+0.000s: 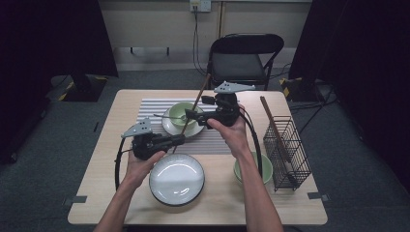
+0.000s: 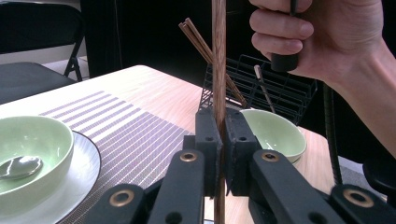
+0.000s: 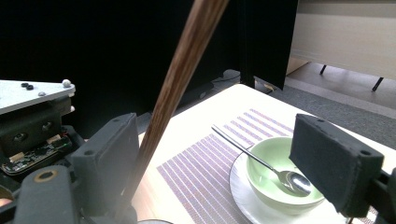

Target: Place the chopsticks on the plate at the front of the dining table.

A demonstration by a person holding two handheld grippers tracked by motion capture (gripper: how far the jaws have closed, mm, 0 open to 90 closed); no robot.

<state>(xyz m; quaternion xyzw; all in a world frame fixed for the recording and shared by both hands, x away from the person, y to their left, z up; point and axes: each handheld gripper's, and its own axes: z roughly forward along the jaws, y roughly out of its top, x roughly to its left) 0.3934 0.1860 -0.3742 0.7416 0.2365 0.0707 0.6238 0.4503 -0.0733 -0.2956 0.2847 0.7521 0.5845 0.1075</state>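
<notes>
A long brown chopstick point(image 1: 196, 104) stands steeply, leaning toward the far side of the table. My left gripper point(image 1: 181, 139) is shut on its lower end, and in the left gripper view both pads of the left gripper point(image 2: 222, 126) press the chopstick point(image 2: 218, 56). My right gripper point(image 1: 189, 116) is open around the stick higher up. In the right gripper view the chopstick point(image 3: 177, 74) runs close by one pad of the right gripper point(image 3: 219, 154), while the other pad stands well apart. Behind it a green bowl point(image 1: 183, 113) holding a spoon point(image 3: 261, 161) sits on a white plate point(image 1: 181, 129).
A dark-rimmed white plate point(image 1: 176, 179) lies near the front edge. A second green bowl point(image 1: 266, 169) sits by my right forearm. A black wire basket point(image 1: 286, 152) with chopsticks point(image 1: 273, 125) stands at the right. A striped placemat point(image 1: 150, 108) lies under the bowl; a folding chair point(image 1: 244, 55) stands behind the table.
</notes>
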